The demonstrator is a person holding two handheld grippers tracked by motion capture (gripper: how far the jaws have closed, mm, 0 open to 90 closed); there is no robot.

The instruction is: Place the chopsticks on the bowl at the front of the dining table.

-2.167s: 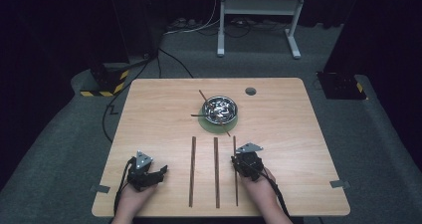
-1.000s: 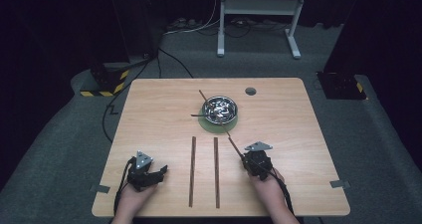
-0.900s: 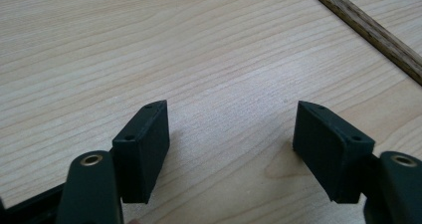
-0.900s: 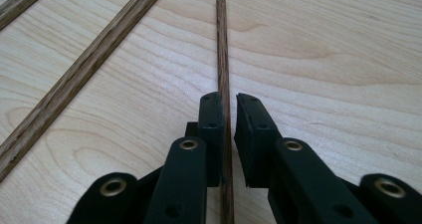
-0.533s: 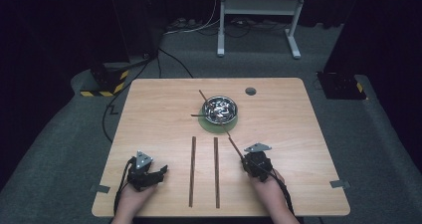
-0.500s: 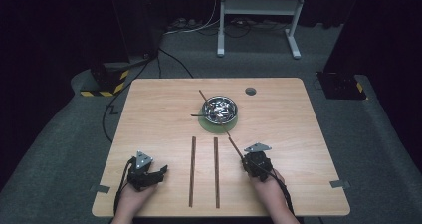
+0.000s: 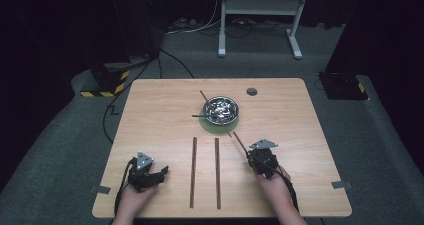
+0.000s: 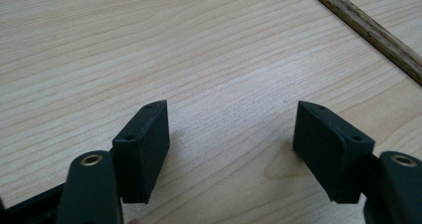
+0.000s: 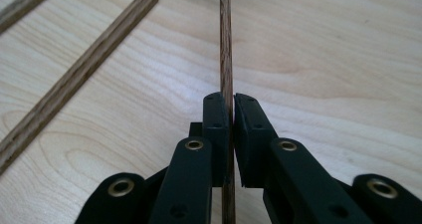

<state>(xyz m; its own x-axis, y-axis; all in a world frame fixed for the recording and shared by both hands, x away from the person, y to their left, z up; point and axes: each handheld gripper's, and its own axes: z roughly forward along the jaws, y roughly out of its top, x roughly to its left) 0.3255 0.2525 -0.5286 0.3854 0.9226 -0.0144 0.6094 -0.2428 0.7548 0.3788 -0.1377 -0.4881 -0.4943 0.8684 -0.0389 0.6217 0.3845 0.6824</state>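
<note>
Pale wooden table (image 7: 150, 105) in a dark room: one stick gripped, two lying flat.
Right gripper (image 9: 230, 115) is clamped on a thin wooden stick (image 9: 226, 59) whose far end reaches the metal bowl (image 7: 222, 110); likely mid-move. Two wooden sticks (image 7: 193, 170) lie side by side nearer the person, and left gripper (image 8: 231, 134) rests with jaws apart, holding nothing.

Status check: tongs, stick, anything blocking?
Right tongs shut on the wooden stick, its far end by the bowl. Left tongs open, nothing between them. Two sticks lie flat between the hands; nothing in the way.
</note>
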